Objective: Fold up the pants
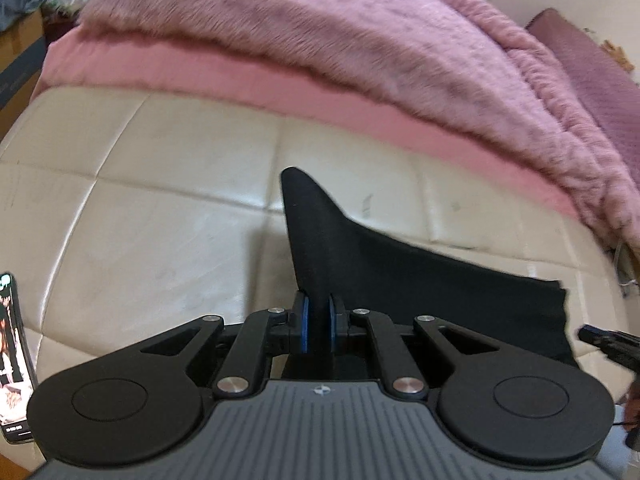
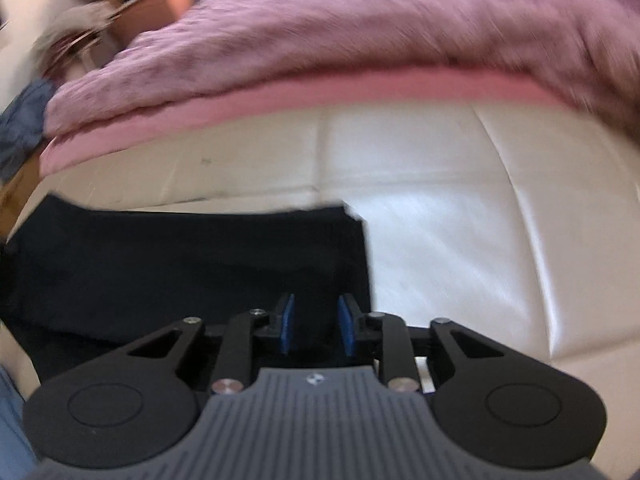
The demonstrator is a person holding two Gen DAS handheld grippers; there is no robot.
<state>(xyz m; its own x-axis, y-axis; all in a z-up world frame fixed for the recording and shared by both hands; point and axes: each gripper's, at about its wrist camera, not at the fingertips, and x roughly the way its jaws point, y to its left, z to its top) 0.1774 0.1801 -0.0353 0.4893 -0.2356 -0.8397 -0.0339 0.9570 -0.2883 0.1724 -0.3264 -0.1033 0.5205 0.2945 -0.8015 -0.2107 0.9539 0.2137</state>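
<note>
Pants [image 1: 400, 280] (smooth, black) pinched by left gripper [image 1: 319, 326]; right gripper [image 2: 314, 326] parted.

Black linkage arms, silver screw heads, blue pads on each claw [image 1: 319, 324] [image 2: 316, 324], ribbed grey housing.

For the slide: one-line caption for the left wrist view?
Left gripper pinches a raised fold of black pants on a white cushion.
</note>
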